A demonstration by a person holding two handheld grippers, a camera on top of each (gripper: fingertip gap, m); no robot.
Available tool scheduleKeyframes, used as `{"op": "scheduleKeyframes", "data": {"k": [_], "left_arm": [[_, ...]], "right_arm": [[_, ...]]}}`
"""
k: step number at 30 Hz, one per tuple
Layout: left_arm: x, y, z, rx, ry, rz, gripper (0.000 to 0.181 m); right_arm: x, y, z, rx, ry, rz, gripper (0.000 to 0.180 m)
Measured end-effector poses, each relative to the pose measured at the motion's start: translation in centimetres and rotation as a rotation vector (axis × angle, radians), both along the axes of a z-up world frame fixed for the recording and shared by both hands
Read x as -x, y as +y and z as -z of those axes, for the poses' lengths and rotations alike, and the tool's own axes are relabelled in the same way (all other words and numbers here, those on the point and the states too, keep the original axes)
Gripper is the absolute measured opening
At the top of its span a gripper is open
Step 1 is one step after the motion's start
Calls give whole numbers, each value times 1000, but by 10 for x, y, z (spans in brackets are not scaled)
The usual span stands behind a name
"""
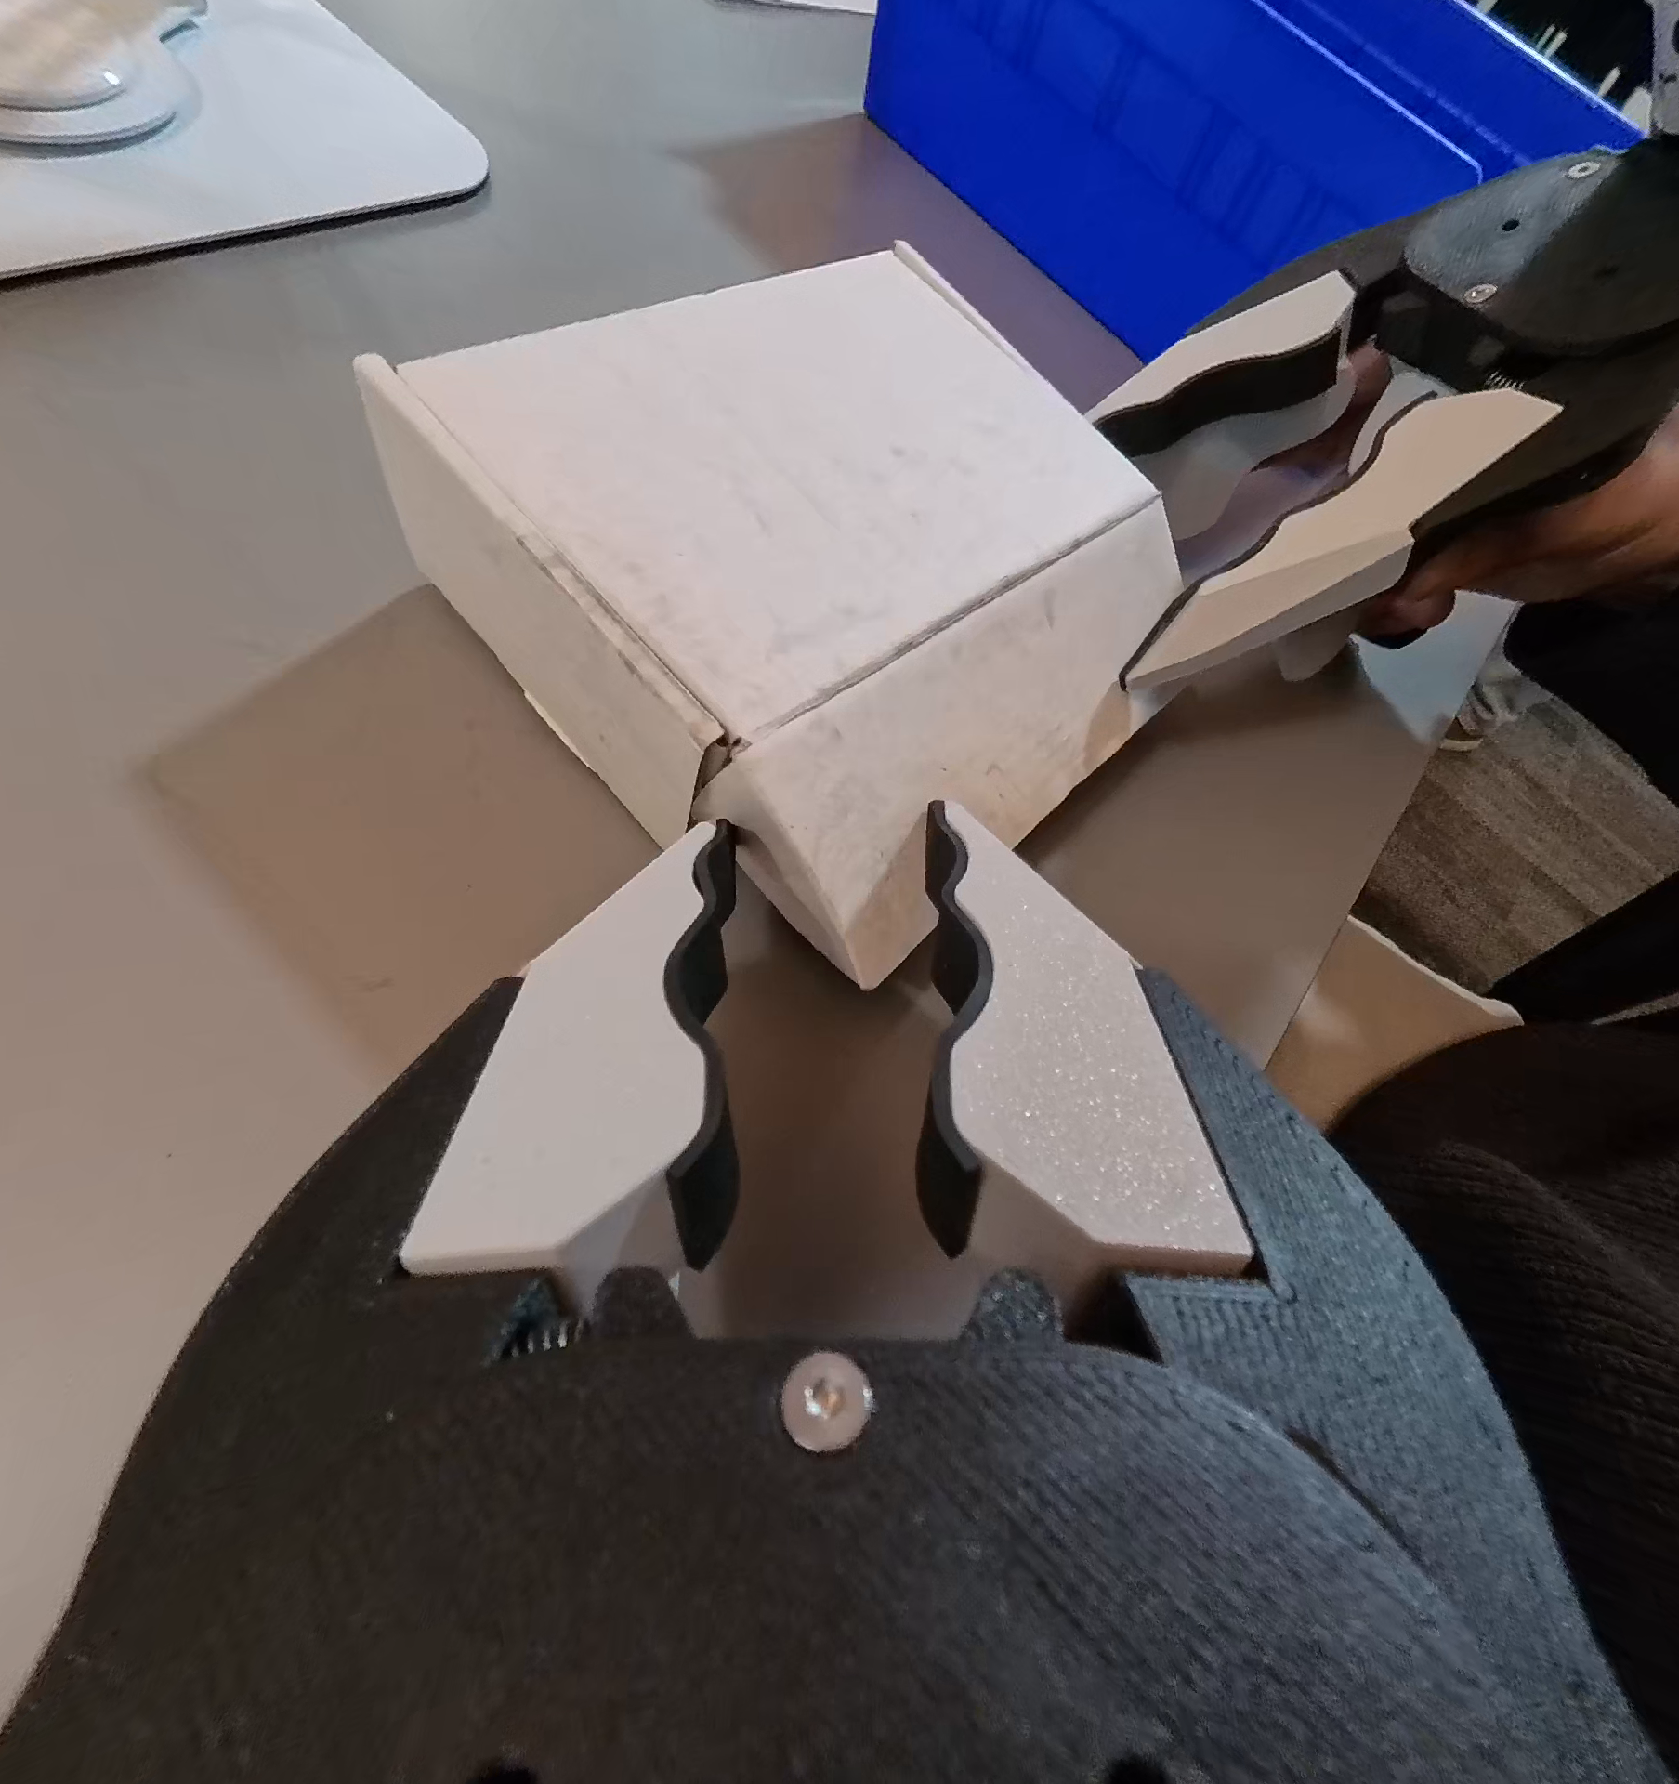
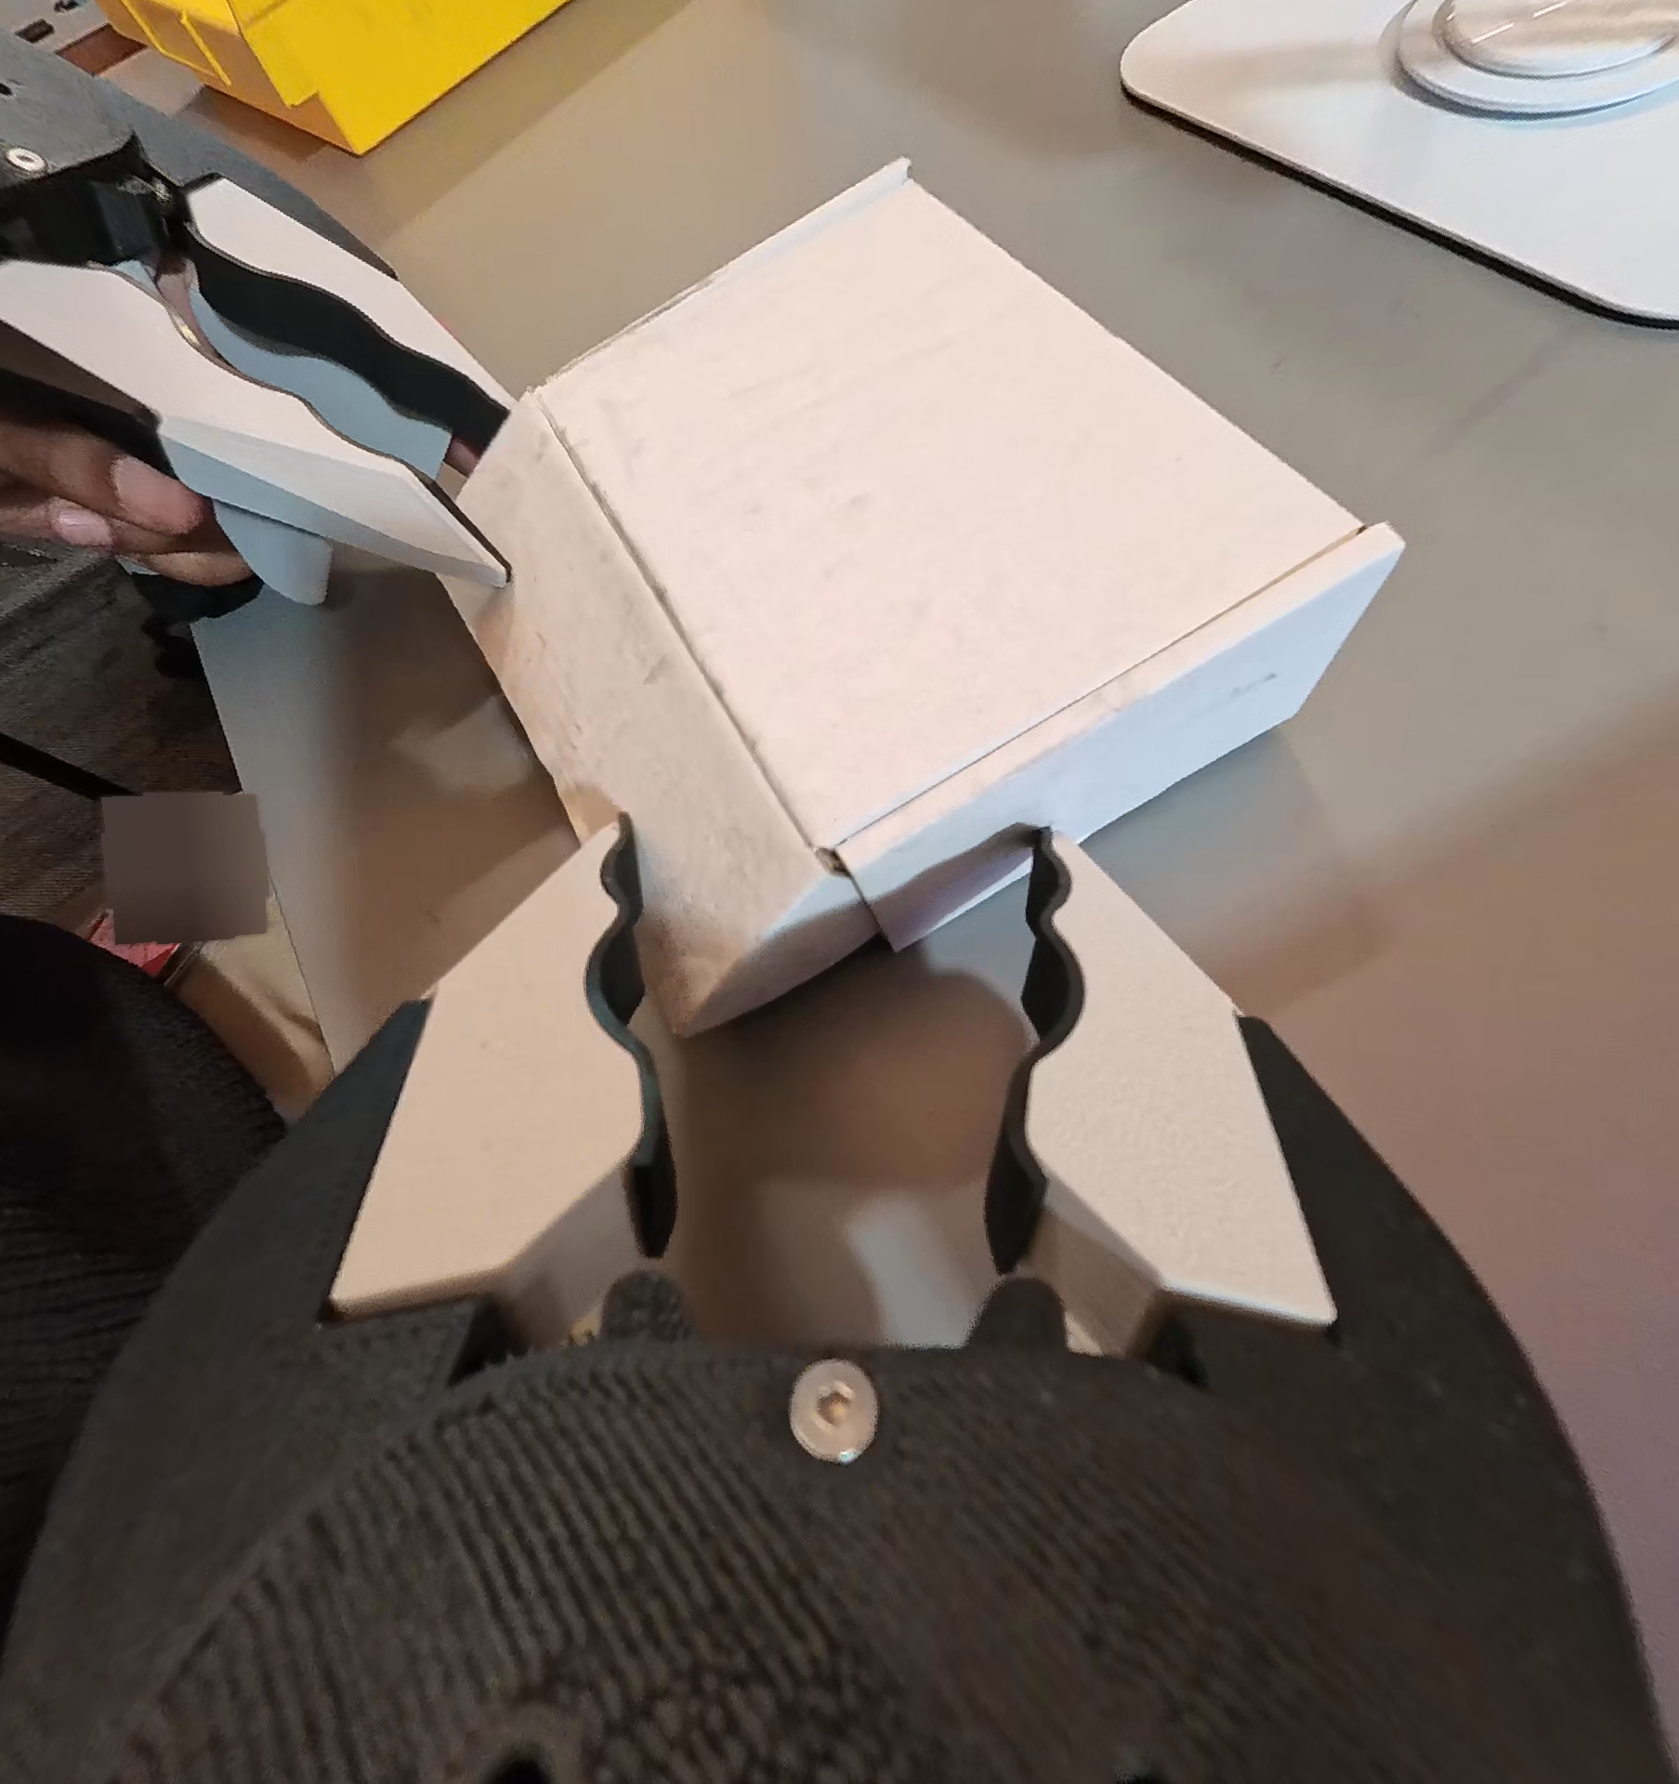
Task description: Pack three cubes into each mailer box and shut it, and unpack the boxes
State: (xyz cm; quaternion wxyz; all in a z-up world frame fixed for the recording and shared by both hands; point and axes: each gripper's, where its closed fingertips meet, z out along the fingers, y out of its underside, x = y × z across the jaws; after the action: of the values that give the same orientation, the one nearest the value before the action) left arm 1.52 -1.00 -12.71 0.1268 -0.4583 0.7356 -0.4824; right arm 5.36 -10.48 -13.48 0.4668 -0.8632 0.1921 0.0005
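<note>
Fingers of the left gripper [image 1: 826,840] stand apart, straddling the near left corner of the white mailer box [image 1: 768,541], where the front flap folds down from the lid; the pads lie just beside the cardboard, and I cannot tell whether they press it. Across the front, the right gripper [image 2: 830,845] is likewise spread, its two pads flanking the other front corner of the same flap, so neither one is clamped on anything. The box sits on the grey table [image 1: 188,579] near its front edge, lid down over the body, with the front flap [image 2: 623,676] sloping outward rather than tucked flat. A blue bin [image 1: 1202,164] stands behind it on one side, a yellow bin [image 2: 333,58] on the other, and a pale mat [image 2: 1492,193] with a clear round dish lies farther back. No cubes show, so the contents are hidden. Judging from the task, this is either the last of the shutting, with the flap to be pushed home, or the start of unpacking. The next move calls for both grippers to work the flap evenly at its two corners, so the box neither skews nor slides off the table edge.
</note>
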Motion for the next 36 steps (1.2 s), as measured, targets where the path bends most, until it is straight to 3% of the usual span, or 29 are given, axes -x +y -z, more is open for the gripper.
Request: {"op": "scheduleKeyframes", "data": {"k": [29,31,36], "left_arm": [[-13,5,-8,68,-24,-95,40],[-13,5,-8,77,-19,-94,40],[-14,5,-7,93,-7,-90,40]], "right_arm": [[-3,-5,-5,-57,67,7,81],[-7,-10,-9,0,5,35,86],[-22,-14,-41,165,-359,85,89]]}}
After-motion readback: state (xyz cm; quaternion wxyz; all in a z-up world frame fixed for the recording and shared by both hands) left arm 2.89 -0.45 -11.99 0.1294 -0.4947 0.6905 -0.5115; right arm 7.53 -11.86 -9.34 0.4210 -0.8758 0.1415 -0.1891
